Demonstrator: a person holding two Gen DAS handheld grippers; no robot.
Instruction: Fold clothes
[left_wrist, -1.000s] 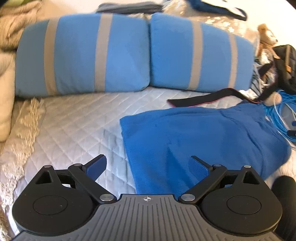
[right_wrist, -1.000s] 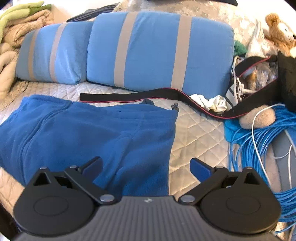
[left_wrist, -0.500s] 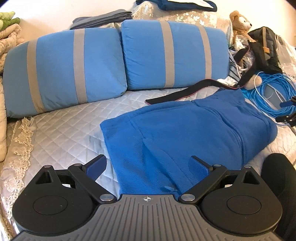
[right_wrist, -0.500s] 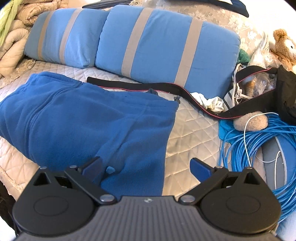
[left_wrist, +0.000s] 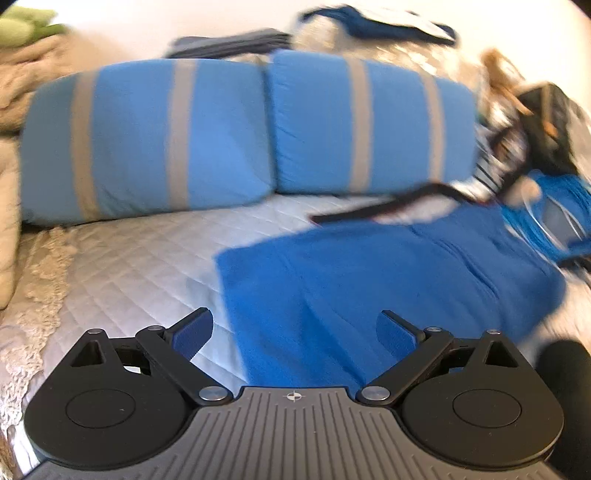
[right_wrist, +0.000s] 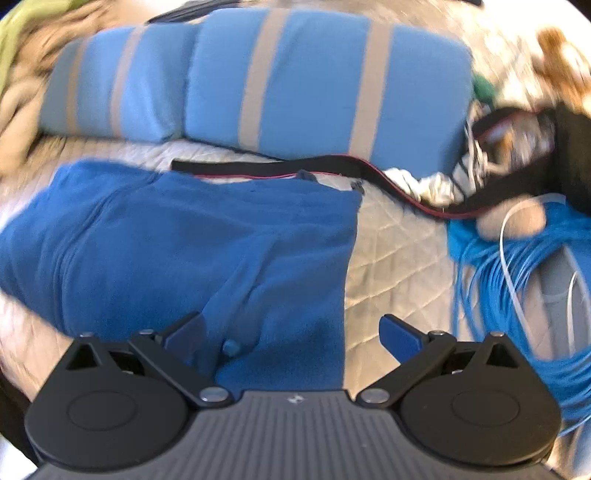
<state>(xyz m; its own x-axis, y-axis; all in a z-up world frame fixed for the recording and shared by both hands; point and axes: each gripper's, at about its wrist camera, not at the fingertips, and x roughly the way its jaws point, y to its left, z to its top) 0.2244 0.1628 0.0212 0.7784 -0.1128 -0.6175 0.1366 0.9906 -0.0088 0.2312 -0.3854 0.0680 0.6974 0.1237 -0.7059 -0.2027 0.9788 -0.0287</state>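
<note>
A blue fleece garment (left_wrist: 388, 280) lies folded flat on the quilted bed (left_wrist: 129, 266). In the left wrist view it spreads from the centre to the right, and my left gripper (left_wrist: 294, 330) hangs open just above its near left corner, holding nothing. In the right wrist view the same blue fleece garment (right_wrist: 192, 251) fills the left and centre. My right gripper (right_wrist: 291, 332) is open over its near right edge, with the left finger above the cloth and the right finger above bare quilt. Both views are motion-blurred.
Two blue pillows with beige stripes (left_wrist: 236, 133) line the back of the bed. A black strap (right_wrist: 295, 168) lies behind the garment. Coiled blue cable (right_wrist: 517, 280), a bag and a teddy bear (right_wrist: 557, 62) crowd the right side. Beige blankets (left_wrist: 11, 110) are piled at left.
Both grippers have stayed open and shifted over the bed. The left view swung so the garment sits lower and further right; the right view dropped back toward the garment's near edge.
</note>
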